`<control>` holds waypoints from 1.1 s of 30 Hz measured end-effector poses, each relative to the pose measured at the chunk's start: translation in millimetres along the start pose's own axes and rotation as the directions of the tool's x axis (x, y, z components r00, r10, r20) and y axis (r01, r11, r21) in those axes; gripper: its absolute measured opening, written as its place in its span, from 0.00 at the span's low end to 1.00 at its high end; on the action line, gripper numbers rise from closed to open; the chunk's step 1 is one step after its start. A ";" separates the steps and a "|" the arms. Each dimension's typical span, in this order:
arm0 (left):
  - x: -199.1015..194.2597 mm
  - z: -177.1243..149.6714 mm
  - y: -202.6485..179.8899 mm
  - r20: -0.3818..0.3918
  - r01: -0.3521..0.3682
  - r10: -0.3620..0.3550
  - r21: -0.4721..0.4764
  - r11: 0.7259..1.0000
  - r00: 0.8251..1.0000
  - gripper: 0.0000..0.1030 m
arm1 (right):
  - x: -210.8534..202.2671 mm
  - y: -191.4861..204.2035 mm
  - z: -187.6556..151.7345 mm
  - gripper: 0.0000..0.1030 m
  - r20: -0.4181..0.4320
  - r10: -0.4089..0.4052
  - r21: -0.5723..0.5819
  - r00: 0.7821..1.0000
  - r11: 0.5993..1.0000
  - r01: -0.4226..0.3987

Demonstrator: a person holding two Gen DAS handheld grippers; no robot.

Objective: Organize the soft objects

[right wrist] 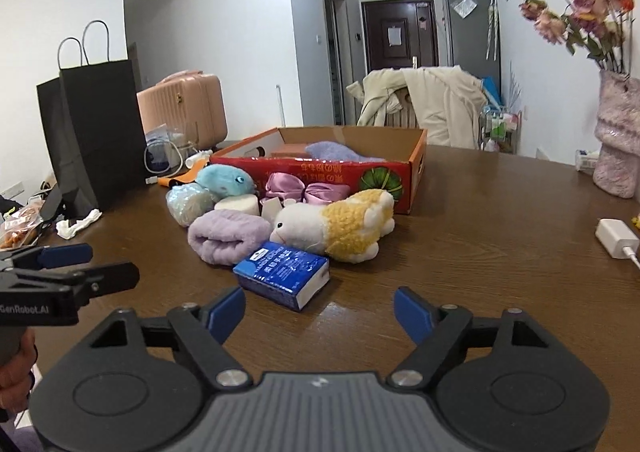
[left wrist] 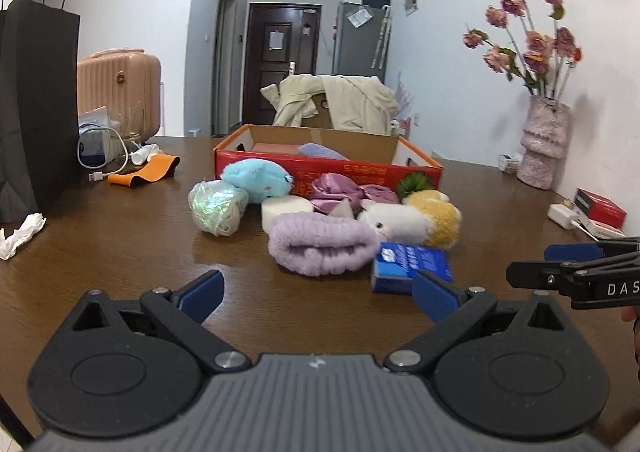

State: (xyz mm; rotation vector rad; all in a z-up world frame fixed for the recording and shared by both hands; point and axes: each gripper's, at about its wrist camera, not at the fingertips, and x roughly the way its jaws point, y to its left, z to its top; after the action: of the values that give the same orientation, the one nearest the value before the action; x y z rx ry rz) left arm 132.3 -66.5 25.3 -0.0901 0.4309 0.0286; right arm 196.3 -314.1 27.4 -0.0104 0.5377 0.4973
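Note:
A pile of soft things lies on the brown table in front of a red cardboard box (left wrist: 416, 168) (right wrist: 418, 168): a rolled lilac towel (left wrist: 320, 248) (right wrist: 228, 236), a white and yellow plush (left wrist: 424, 222) (right wrist: 340, 226), a blue plush (left wrist: 258, 182) (right wrist: 226, 180), a pink satin bow (left wrist: 348, 192) (right wrist: 304, 190), a white sponge (left wrist: 286, 212) and a wrapped shiny ball (left wrist: 218, 206) (right wrist: 188, 204). A blue tissue pack (left wrist: 408, 266) (right wrist: 282, 274) lies nearest. In the box lie a lilac cloth (right wrist: 340, 152) and a pink item. My left gripper (left wrist: 316, 298) and right gripper (right wrist: 320, 312) are both open and empty, short of the pile.
A black paper bag (left wrist: 36, 104) (right wrist: 96, 136), a crumpled tissue (left wrist: 22, 234), cables and an orange strap (left wrist: 146, 170) lie on the left. A vase of dried flowers (left wrist: 546, 140) (right wrist: 618, 136), a white charger (right wrist: 618, 238) and a red box (left wrist: 600, 206) stand on the right.

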 end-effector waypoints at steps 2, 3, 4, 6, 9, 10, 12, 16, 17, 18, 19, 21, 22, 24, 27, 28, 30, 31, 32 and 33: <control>11.8 5.3 5.3 -0.014 -0.009 0.009 -0.027 1.000 1.000 0.96 | 11.2 -3.2 6.0 0.71 -0.014 0.000 0.012 1.000 1.000 0.000; 19.3 8.7 9.6 -0.025 -0.015 0.014 -0.048 0.999 1.000 0.91 | 15.5 -4.0 9.0 0.69 -0.016 0.007 0.019 1.000 1.000 -0.007; 26.7 11.8 13.7 -0.036 -0.023 0.020 -0.069 0.997 0.999 0.88 | 20.4 -4.8 12.0 0.67 -0.018 0.019 0.027 1.000 0.999 -0.018; 40.2 18.0 20.2 -0.055 -0.031 0.026 -0.106 0.994 0.998 0.77 | 31.7 -5.4 18.2 0.60 -0.025 0.042 0.035 0.999 0.999 -0.042; 62.1 30.0 31.4 -0.076 -0.007 -0.005 -0.154 0.988 0.997 0.70 | 49.5 -1.6 28.5 0.53 -0.038 0.094 0.050 0.995 0.994 -0.092; 70.3 34.6 35.3 -0.079 -0.001 -0.012 -0.167 0.986 0.997 0.69 | 55.6 1.2 32.5 0.52 -0.042 0.119 0.048 0.992 0.992 -0.117; 85.8 41.9 40.7 -0.088 -0.001 -0.016 -0.185 0.983 0.996 0.69 | 69.1 7.7 40.5 0.51 -0.048 0.156 0.043 0.987 0.987 -0.154; 117.4 46.6 52.2 -0.143 0.024 -0.059 -0.235 0.972 0.988 0.64 | 105.9 21.2 54.2 0.45 -0.078 0.213 0.048 0.974 0.977 -0.210; 124.0 44.8 55.3 -0.164 0.032 -0.075 -0.250 0.968 0.984 0.58 | 113.6 24.6 56.5 0.44 -0.085 0.225 0.050 0.971 0.974 -0.222; 129.5 42.4 57.5 -0.184 0.042 -0.093 -0.263 0.964 0.978 0.42 | 123.2 28.8 58.5 0.43 -0.097 0.238 0.049 0.966 0.971 -0.235; 133.5 39.4 60.7 -0.197 0.067 -0.127 -0.282 0.957 0.972 0.34 | 132.2 33.6 59.8 0.42 -0.109 0.244 0.042 0.964 0.970 -0.240; 134.6 35.4 66.3 -0.190 0.105 -0.174 -0.328 0.939 0.966 0.27 | 148.2 42.1 60.6 0.41 -0.142 0.232 0.013 0.962 0.972 -0.233; 134.1 33.9 67.0 -0.187 0.107 -0.177 -0.332 0.937 0.966 0.26 | 154.8 45.0 59.9 0.40 -0.155 0.237 0.006 0.959 0.971 -0.239; 133.6 31.3 69.1 -0.187 0.111 -0.181 -0.330 0.937 0.966 0.25 | 164.4 47.8 58.0 0.37 -0.177 0.244 0.006 0.954 0.969 -0.246; 132.4 29.0 72.3 -0.184 0.116 -0.185 -0.335 0.935 0.965 0.23 | 168.7 48.9 57.9 0.27 -0.172 0.257 0.011 0.951 0.966 -0.259; 131.7 29.1 73.0 -0.182 0.117 -0.187 -0.337 0.934 0.965 0.23 | 169.3 49.3 57.9 0.24 -0.169 0.257 0.009 0.951 0.966 -0.260; 129.0 31.1 72.0 -0.179 0.120 -0.187 -0.331 0.936 0.966 0.20 | 168.4 51.5 57.2 0.19 -0.168 0.255 -0.008 0.952 0.966 -0.260; 125.8 32.0 71.0 -0.172 0.121 -0.185 -0.326 0.937 0.968 0.20 | 166.9 52.4 57.4 0.17 -0.166 0.251 -0.015 0.954 0.966 -0.256; 121.4 33.4 69.2 -0.160 0.127 -0.186 -0.320 0.939 0.969 0.19 | 163.8 52.4 58.1 0.17 -0.162 0.251 -0.013 0.954 0.966 -0.257; 115.8 35.5 66.9 -0.147 0.135 -0.188 -0.313 0.940 0.971 0.19 | 160.0 52.9 59.2 0.16 -0.156 0.254 -0.007 0.955 0.966 -0.258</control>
State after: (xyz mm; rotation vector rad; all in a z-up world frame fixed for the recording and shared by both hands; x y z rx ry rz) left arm 249.1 4.4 3.6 -0.4320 0.5920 -0.0774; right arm 320.0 -187.1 5.8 -0.0049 0.6879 0.7622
